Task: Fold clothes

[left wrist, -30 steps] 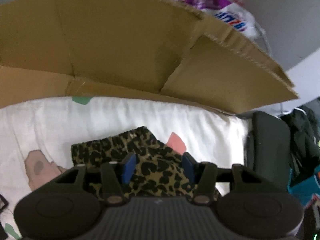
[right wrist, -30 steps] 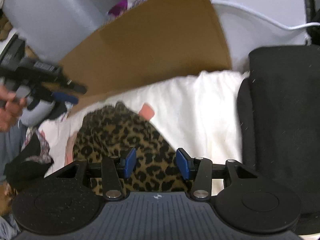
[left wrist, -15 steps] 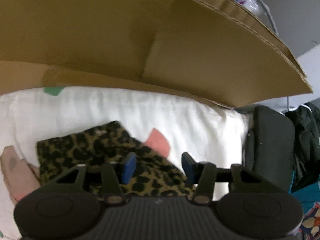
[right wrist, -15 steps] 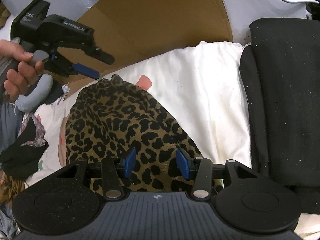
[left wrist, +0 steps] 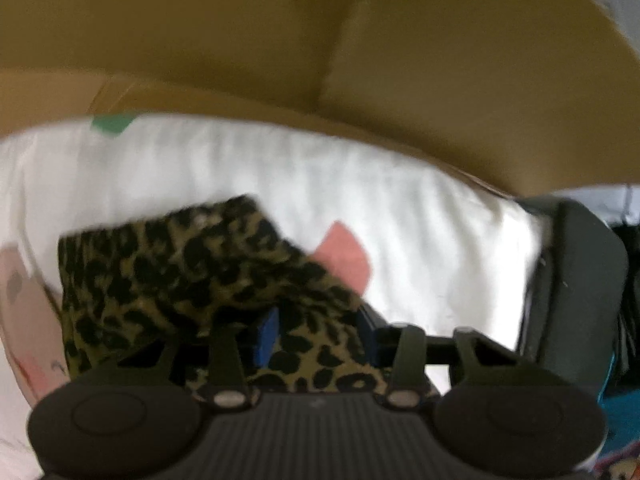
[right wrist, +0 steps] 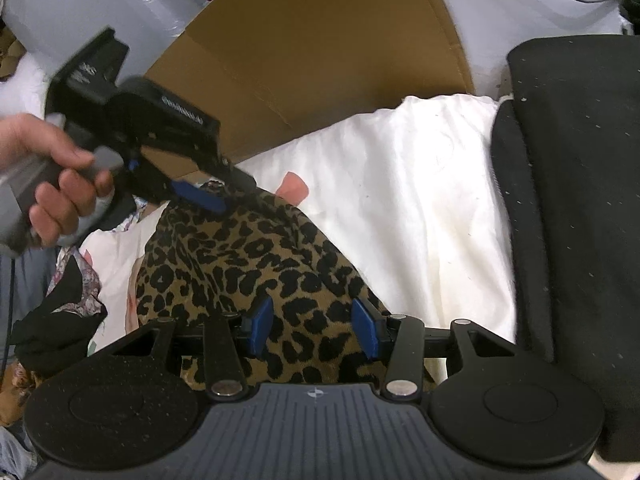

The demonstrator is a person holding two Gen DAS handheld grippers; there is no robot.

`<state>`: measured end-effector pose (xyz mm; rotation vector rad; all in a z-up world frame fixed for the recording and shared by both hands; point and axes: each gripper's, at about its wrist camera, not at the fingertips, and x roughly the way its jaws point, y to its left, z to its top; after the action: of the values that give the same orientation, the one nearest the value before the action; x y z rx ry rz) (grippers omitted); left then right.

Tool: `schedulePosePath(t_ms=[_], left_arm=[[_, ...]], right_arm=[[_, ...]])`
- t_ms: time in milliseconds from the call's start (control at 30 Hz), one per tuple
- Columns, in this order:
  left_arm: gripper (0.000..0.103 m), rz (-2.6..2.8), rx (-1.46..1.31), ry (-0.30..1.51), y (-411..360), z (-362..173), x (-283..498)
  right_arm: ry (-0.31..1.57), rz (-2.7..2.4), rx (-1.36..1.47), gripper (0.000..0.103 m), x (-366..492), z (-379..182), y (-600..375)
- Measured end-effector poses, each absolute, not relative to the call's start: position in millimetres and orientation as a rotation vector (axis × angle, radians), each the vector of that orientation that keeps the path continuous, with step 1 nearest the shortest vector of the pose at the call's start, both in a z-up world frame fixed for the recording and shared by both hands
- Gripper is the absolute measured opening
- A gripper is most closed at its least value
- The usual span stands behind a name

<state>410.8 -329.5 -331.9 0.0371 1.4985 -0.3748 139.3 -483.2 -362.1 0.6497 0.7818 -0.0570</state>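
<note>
- White bedsheet (right wrist: 420, 208) as work surface, cardboard (right wrist: 320, 40) behind.
- Leopard-print garment (right wrist: 248, 264) lies mid-sheet.
- My left gripper (right wrist: 212, 196) at its far edge, jaws just closing, fabric between, not clamped.
- Right gripper (right wrist: 312, 324) parted over near edge, presumably to lift.

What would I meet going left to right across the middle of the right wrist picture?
Hand holding the left claw → leopard-print garment → white bedding → black cushion.

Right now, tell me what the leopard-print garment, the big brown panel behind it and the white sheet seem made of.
Leopard-print garment: soft matte knit, probably; it drapes and bunches.
Brown panel: cardboard, dull, with creased fold lines.
White sheet: woven cotton-like cloth, matte and wrinkled.
</note>
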Motion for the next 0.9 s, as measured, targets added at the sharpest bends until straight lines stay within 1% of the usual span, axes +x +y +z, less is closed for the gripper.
schedulePosePath(t_ms=[333,467,600,633,667,700,767,833,900], left_arm=[[0.046,-0.253,-0.126,1.512,-300,-363,414],[0.051,-0.222,-0.163,1.524,-300,-369,419],[0.052,-0.193,-0.172,1.533,-302,-372,424],[0.051,-0.193,-0.157,1.535,-303,-370,424],[0.047,-0.197,-0.138,1.537,-303,-368,424],[0.041,-0.202,-0.120,1.538,-304,-366,424],[0.036,-0.220,-0.112,1.539,-300,-362,424],[0.036,-0.242,-0.130,1.534,-294,-357,423],[0.029,-0.244,-0.133,1.545,-289,-357,423]], right_arm=[[0.843,-0.046,0.591,0.050,159,-370,-482],[0.872,-0.043,0.581,0.049,164,-374,-482],[0.901,-0.022,0.576,0.048,173,-376,-480],[0.902,-0.018,0.575,0.032,173,-375,-480],[0.900,-0.014,0.578,0.012,172,-374,-481],[0.899,-0.010,0.580,0.009,171,-372,-481],[0.896,-0.003,0.585,0.009,169,-369,-483],[0.880,0.018,0.618,0.012,166,-366,-485],[0.869,0.030,0.674,0.014,168,-367,-491]])
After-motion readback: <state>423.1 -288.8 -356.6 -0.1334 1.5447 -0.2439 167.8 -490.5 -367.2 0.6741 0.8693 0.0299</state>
